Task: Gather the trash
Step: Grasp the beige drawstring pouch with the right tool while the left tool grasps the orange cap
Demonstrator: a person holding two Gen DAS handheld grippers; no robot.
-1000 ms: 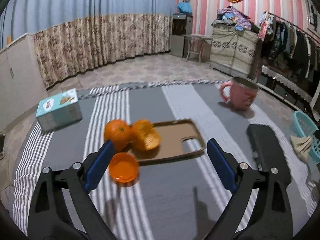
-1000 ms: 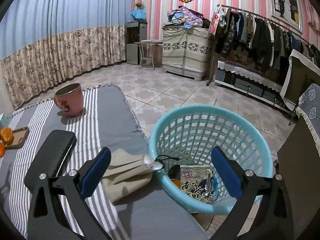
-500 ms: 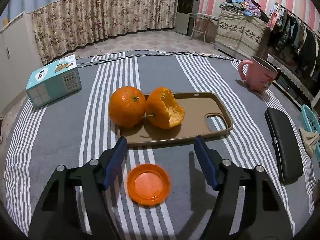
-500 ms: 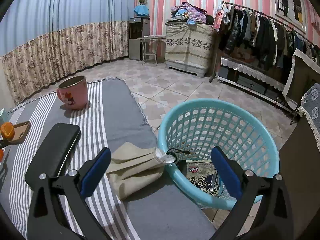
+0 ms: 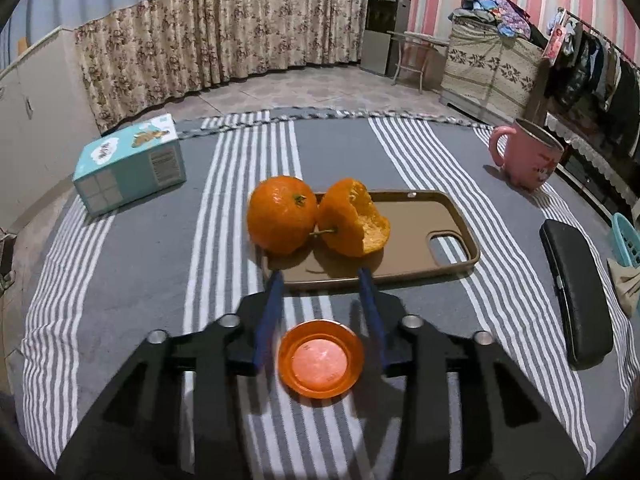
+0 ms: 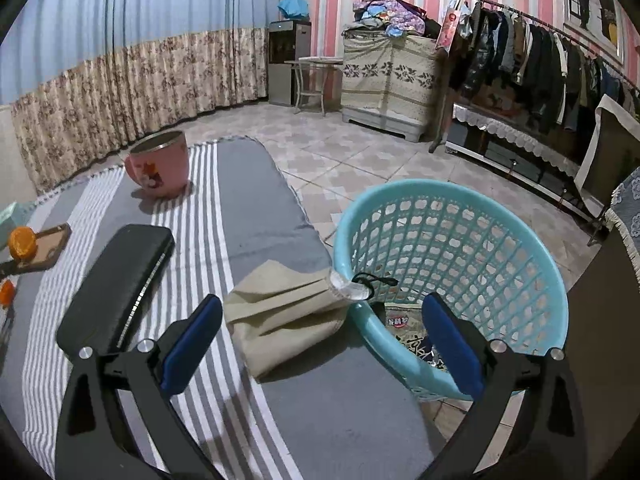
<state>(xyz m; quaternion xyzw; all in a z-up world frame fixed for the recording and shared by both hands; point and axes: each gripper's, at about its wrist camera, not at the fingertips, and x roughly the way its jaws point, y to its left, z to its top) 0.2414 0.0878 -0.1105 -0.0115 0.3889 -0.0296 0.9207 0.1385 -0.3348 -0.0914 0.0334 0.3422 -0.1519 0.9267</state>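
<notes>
An orange bottle cap (image 5: 321,365) lies on the striped cloth between my left gripper's fingers, well back from the tips. My left gripper (image 5: 320,276) is partly closed, its blue fingers close beside the cap; I cannot tell if they touch it. Just beyond the tips are a whole orange (image 5: 281,213) and an empty orange peel (image 5: 352,224) on a brown phone case (image 5: 420,236). My right gripper (image 6: 320,320) is open and empty over the table's right end, at the rim of a turquoise basket (image 6: 452,264) holding a snack wrapper (image 6: 412,340).
A beige folded cloth (image 6: 284,312) hangs from the table into the basket. A black case (image 5: 574,288) lies at the right, also in the right wrist view (image 6: 116,284). A pink mug (image 5: 526,156) stands far right. A teal tissue box (image 5: 130,164) sits far left.
My left gripper has narrowed around the orange cap, which now sits deeper between the fingers. My right gripper drifted slightly back from the basket and stays open.
</notes>
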